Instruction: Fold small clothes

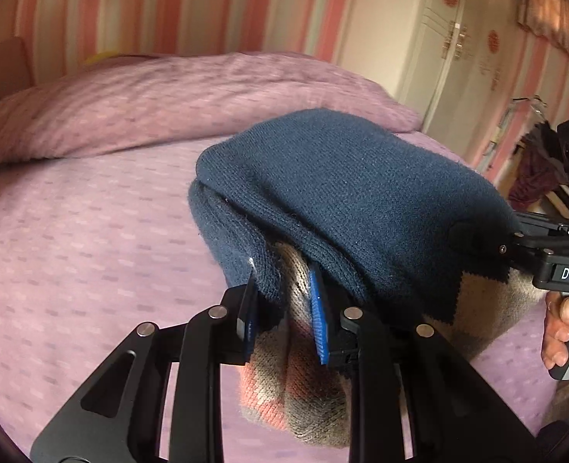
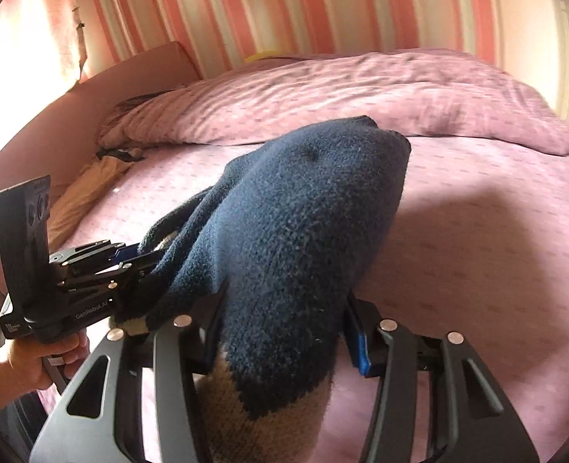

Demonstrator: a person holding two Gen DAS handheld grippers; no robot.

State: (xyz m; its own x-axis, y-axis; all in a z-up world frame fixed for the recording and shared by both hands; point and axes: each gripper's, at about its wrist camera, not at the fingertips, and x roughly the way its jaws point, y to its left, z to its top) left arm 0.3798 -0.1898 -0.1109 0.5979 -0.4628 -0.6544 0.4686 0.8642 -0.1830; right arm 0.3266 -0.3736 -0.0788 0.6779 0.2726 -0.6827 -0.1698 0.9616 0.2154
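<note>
**Knitted garment held up over the bed by both hand-held grippers**

A small knitted sweater hangs in the air above a bed, gripped at two points. Its upper part is dark navy, soft and slightly fuzzy, with a fine ribbed stitch; lower down the knit changes to a blocky pattern of beige, grey and salmon pink with stepped, zigzag edges. The fabric drapes in thick rounded folds, and a doubled layer shows along its left edge in the left wrist view.

The left hand-held gripper pinches a bunched fold of the sweater between its ridged blue pads, which stand narrowly apart with knit squeezed between them. Its black linkage arms with silver pivot pins fan out toward the camera.

The right hand-held gripper has the sweater draped between its fingers; a blue pad shows on the right side with a small gap beside the cloth, while the left pad is hidden under the wool, so I cannot tell whether it presses on the knit. In the left wrist view the same gripper sits at the garment's right edge, its tips buried in navy fabric, and a person's hand holds its grip.

The bed wears a mauve sheet with a woven dash pattern, and a matching puffy duvet lies at the far side. Behind it, the wall has pink, cream and pale green vertical stripes.
</note>
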